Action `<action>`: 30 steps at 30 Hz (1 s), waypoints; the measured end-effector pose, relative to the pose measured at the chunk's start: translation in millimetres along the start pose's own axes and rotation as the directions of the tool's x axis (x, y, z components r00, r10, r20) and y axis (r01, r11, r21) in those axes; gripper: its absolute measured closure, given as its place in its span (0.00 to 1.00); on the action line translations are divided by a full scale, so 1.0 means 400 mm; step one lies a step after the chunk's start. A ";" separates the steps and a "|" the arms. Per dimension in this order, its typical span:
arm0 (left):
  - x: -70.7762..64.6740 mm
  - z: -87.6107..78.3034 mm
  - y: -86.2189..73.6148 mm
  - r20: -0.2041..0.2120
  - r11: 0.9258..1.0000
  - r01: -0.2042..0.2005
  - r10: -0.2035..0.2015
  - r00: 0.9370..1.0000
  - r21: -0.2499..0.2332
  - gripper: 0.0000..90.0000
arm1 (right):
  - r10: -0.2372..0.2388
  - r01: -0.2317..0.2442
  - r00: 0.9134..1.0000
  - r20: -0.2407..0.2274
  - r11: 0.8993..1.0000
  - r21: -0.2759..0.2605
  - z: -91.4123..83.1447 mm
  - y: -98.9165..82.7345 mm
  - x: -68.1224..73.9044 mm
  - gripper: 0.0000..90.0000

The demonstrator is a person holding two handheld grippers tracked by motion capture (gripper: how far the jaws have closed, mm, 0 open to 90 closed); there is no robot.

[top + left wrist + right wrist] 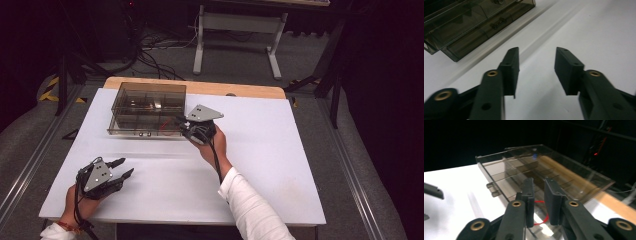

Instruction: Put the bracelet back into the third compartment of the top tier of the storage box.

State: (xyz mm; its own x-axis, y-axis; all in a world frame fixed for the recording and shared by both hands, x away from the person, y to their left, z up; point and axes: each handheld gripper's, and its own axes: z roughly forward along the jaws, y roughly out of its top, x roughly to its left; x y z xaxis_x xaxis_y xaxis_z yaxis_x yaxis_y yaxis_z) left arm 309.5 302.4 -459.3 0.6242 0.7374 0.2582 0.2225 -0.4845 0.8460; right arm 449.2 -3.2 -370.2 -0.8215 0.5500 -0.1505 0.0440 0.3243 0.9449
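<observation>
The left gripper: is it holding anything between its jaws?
No, the left gripper has open jaws with only bare white table between them.

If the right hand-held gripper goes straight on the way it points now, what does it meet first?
Probably the smoky clear plastic box: the right hand-held gripper points at its near side, jaws slightly apart, a red loop below them. Depth is uncertain.

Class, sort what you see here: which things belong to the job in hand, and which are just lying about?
In the job:
- clear box
- red loop by its front
- right tool, at the box

Lying about:
- left tool, open over bare table
- floor cables
- white stand
</observation>
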 end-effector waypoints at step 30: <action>0.002 0.004 0.000 0.000 0.999 -0.007 0.007 1.000 0.041 1.00 | -0.014 0.018 0.967 0.255 1.000 -0.010 -0.179 -0.047 -0.060 0.19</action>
State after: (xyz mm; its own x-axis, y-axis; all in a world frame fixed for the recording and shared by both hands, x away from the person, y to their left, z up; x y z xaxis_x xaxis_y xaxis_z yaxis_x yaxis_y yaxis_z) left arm 311.1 302.1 -459.7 0.6258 0.7339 0.2641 0.2488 -0.5088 0.8242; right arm 427.3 -77.6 -363.7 -0.6500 0.7232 -0.2332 0.0238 0.3262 0.9450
